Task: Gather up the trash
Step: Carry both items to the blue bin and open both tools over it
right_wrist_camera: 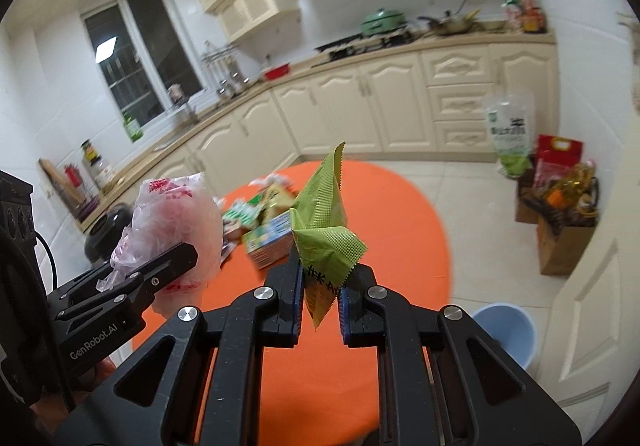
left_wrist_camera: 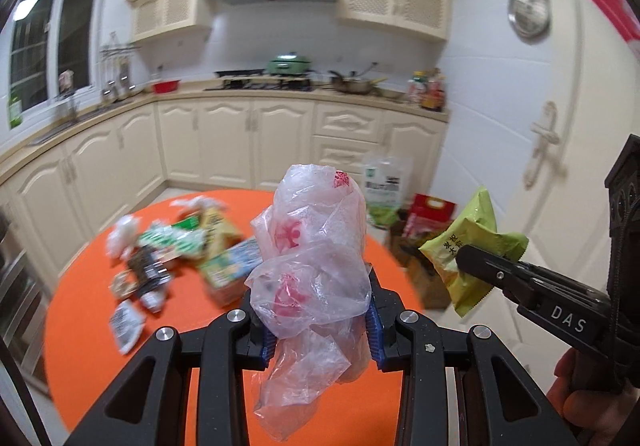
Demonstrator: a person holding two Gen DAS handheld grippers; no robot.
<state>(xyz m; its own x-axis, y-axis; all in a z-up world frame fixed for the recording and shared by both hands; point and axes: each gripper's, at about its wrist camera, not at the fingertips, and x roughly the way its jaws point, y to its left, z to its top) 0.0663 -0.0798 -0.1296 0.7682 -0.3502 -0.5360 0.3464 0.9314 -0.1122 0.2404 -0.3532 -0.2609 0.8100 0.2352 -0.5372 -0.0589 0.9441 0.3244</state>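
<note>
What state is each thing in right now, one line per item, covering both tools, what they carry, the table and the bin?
Left tool: shut on the clear plastic bag.
Clear plastic bag: crumpled, lifted off the table.
Right tool: shut on the green snack wrapper.
Green snack wrapper: creased, held in the air.
Orange table: more wrappers and a small carton lie on it.
Blue bin: on the floor, open-topped.

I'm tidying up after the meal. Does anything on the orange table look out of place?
Yes: a scatter of wrappers and torn packets plus a small carton lies loose and askew across the orange table. The blue bin stands on the floor beside it.
</note>
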